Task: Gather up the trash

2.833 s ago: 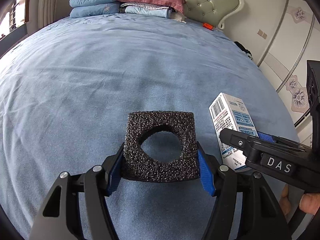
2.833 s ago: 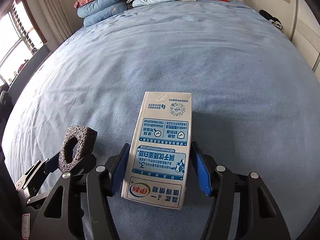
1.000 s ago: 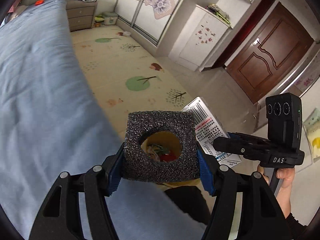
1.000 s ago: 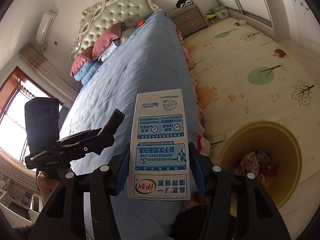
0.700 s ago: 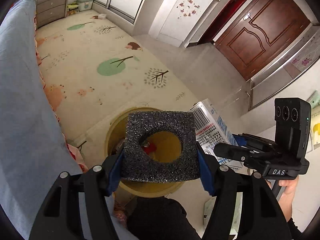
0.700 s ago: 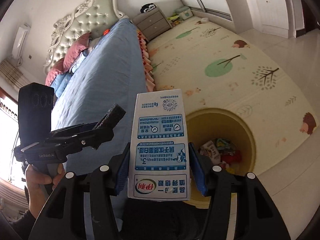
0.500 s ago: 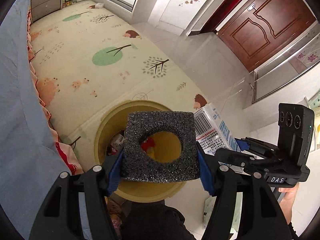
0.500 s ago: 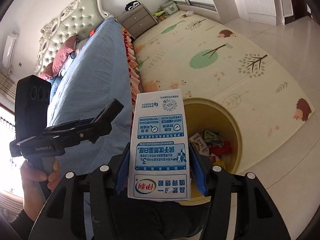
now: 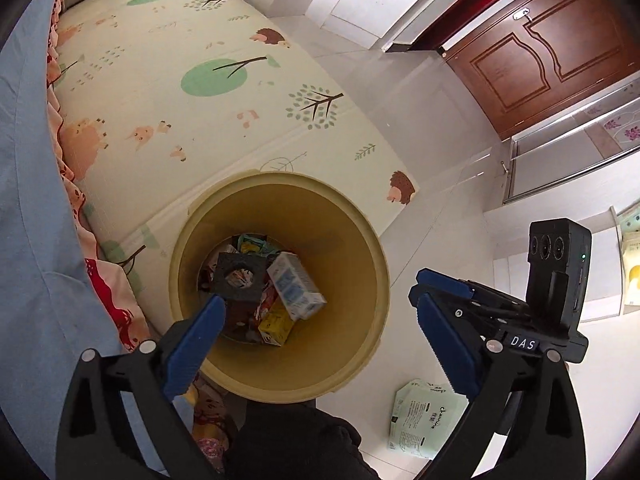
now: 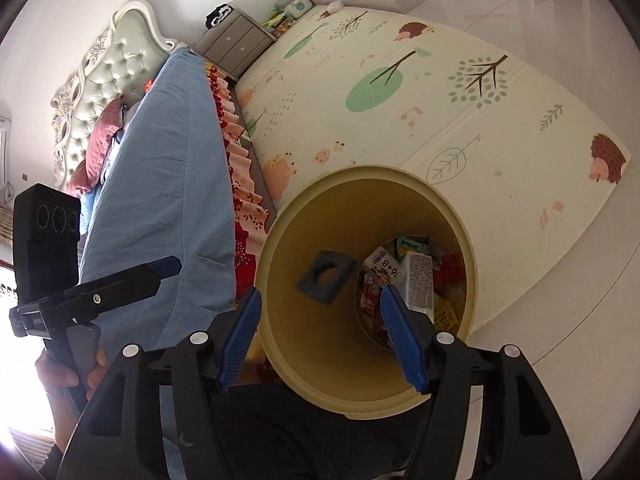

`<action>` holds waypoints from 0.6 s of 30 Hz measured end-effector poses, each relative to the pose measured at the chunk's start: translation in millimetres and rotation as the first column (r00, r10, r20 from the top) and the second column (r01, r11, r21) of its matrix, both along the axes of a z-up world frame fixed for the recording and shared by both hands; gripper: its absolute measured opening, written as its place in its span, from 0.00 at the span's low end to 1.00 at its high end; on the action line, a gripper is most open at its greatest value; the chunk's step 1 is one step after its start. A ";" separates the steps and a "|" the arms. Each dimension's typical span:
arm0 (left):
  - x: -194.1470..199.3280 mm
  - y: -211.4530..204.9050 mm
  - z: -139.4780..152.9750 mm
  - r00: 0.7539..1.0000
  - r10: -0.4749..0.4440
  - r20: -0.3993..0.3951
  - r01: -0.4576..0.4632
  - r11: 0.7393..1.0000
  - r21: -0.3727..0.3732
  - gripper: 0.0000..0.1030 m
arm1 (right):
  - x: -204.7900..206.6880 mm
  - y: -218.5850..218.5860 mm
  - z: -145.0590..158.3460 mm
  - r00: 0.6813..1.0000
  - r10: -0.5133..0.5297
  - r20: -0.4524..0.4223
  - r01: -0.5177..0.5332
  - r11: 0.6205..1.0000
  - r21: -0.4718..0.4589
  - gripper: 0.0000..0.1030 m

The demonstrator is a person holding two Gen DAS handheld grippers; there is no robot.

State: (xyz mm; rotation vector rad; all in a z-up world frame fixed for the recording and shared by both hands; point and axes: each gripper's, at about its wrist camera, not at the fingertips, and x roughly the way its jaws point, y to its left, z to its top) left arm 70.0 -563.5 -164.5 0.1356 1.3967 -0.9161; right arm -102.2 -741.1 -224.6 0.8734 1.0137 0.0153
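In the left wrist view my left gripper (image 9: 319, 300) hangs over a yellow bin (image 9: 372, 248), jaws opening wide with nothing between them. The black foam block with a round hole (image 9: 240, 278) lies down in the bin on other rubbish, and the blue-and-white milk carton (image 9: 296, 286) lies beside it. My right gripper (image 10: 320, 294) is also above the bin (image 10: 272, 240), its jaws opening and empty. From this side the foam block (image 10: 326, 276) shows against the bin's inner wall and the carton (image 10: 418, 280) among the wrappers. The right gripper (image 9: 424, 286) is at the right edge of the left wrist view.
The bed with its blue sheet (image 9: 24, 200) runs along the left, close to the bin. A patterned play mat (image 9: 200, 80) lies beyond. A pale paper pack (image 9: 424, 416) lies on the tiled floor to the right. A person's dark-clothed leg (image 9: 292, 440) is just below the bin.
Both grippers swung from the bed to above the bin and lowered. Both opened; the foam block and the milk carton left the jaws and dropped into the bin.
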 end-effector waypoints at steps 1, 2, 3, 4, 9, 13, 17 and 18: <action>-2.2 -0.7 -0.5 1.000 -0.003 -0.001 0.003 1.000 0.005 0.94 | -0.5 0.0 -0.1 1.000 0.005 -0.002 -0.005 1.000 -0.001 0.59; -3.5 -1.3 -1.0 1.000 -0.009 -0.004 0.009 1.000 0.007 0.94 | -1.6 0.5 0.3 1.000 0.011 -0.003 -0.011 1.000 -0.003 0.59; -5.0 -2.0 -0.8 1.000 -0.016 -0.001 0.016 1.000 0.007 0.94 | -3.3 1.6 1.9 1.000 0.016 -0.004 -0.016 1.000 -0.007 0.59; -5.8 -1.7 -0.4 1.000 -0.020 0.006 0.020 1.000 0.008 0.94 | -4.6 2.3 3.1 1.000 0.021 -0.003 -0.021 1.000 -0.011 0.59; -12.3 0.1 7.6 0.999 -0.027 0.019 0.027 1.000 -0.007 0.94 | -8.8 5.4 10.3 1.000 0.028 -0.001 -0.028 0.999 -0.031 0.59; -18.4 5.3 22.8 0.998 -0.018 0.054 0.020 0.999 -0.034 0.94 | -12.0 10.1 16.5 0.999 0.032 0.008 -0.031 0.998 -0.046 0.59; -25.9 14.7 49.2 0.994 -0.013 0.108 0.021 0.996 -0.082 0.94 | -14.9 20.9 29.4 0.999 0.042 0.024 -0.040 0.996 -0.075 0.59; -27.8 17.5 56.3 0.993 -0.011 0.121 0.023 0.995 -0.095 0.94 | -14.9 24.3 33.7 0.998 0.047 0.029 -0.044 0.995 -0.085 0.59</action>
